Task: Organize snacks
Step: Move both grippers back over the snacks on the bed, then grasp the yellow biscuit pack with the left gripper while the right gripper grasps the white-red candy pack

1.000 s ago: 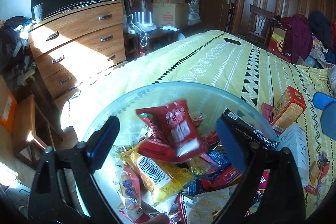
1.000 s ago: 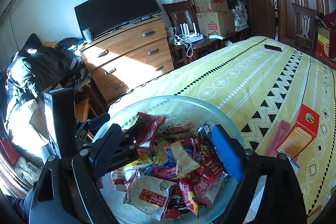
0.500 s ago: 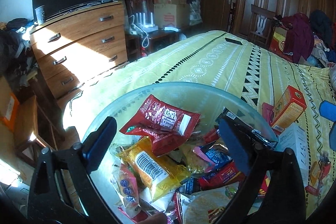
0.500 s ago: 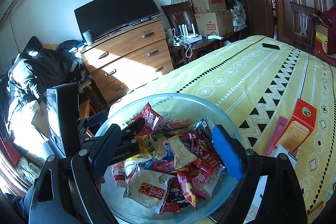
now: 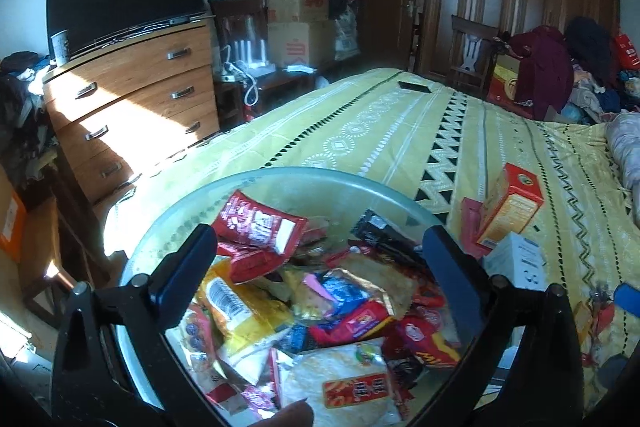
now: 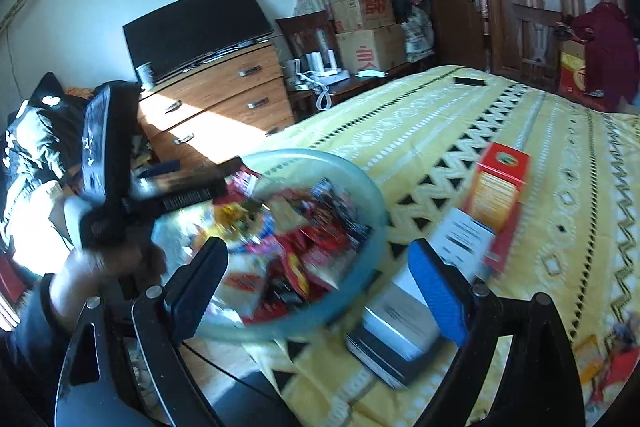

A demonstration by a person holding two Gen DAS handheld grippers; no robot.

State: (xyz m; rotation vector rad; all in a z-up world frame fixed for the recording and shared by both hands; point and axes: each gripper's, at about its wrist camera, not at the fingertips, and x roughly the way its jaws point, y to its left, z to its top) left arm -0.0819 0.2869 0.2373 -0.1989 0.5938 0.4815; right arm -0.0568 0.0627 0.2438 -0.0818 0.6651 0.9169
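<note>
Looking along the left gripper (image 5: 320,259), its jaws are opening with nothing between them above the glass bowl (image 5: 168,239) near the bed's foot edge, already heaped with snack packets (image 5: 320,303). From the right wrist, the right gripper (image 6: 320,275) is opening too, empty; an orange box (image 6: 500,191) and white box (image 6: 460,239) beside the bowl remain loose on the bed (image 6: 440,131).

Snack-filled bowl (image 5: 280,175) and orange box (image 5: 510,211) block the near bedspread (image 5: 380,123); farther on lies open.
</note>
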